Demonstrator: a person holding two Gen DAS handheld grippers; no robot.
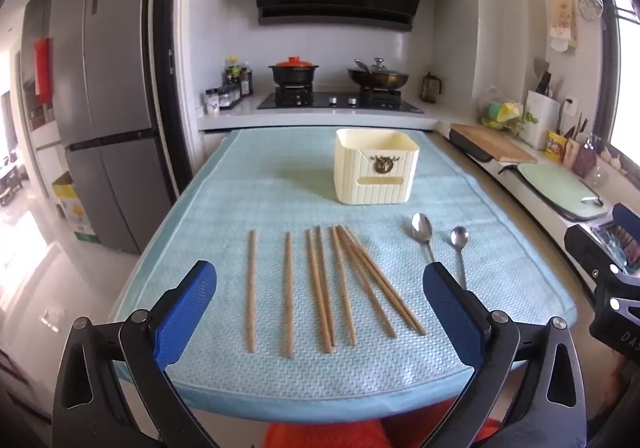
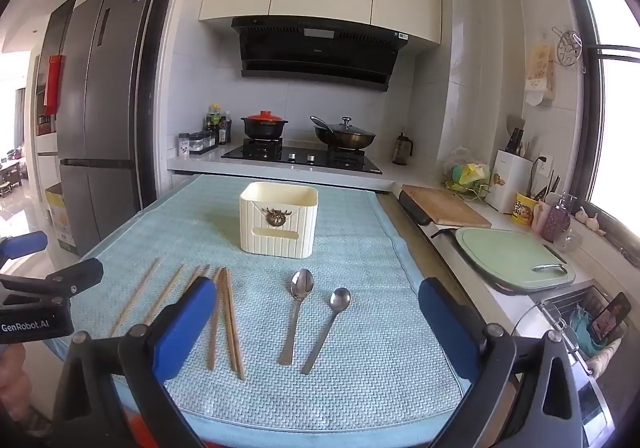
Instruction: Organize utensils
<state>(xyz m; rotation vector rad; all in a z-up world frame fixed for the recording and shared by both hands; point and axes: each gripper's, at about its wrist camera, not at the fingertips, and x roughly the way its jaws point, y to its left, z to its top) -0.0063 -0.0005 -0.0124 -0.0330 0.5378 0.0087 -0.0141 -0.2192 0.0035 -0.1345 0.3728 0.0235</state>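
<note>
Several wooden chopsticks (image 1: 320, 288) lie side by side on a light blue mat (image 1: 240, 188). Two metal spoons lie to their right, a larger one (image 1: 423, 232) and a smaller one (image 1: 459, 244). A cream utensil holder (image 1: 376, 172) stands behind them, empty as far as I see. My left gripper (image 1: 320, 288) is open above the near ends of the chopsticks. In the right wrist view my right gripper (image 2: 318, 308) is open above the spoons (image 2: 298, 312) (image 2: 330, 324), with the chopsticks (image 2: 228, 320) at its left finger and the holder (image 2: 279, 222) beyond.
A stove with a red-lidded pot (image 1: 294, 72) and a wok (image 1: 378, 76) stands behind the table. A wooden board (image 2: 444, 206) and a green board (image 2: 512, 258) lie on the right counter. A fridge (image 1: 108, 108) stands at the left.
</note>
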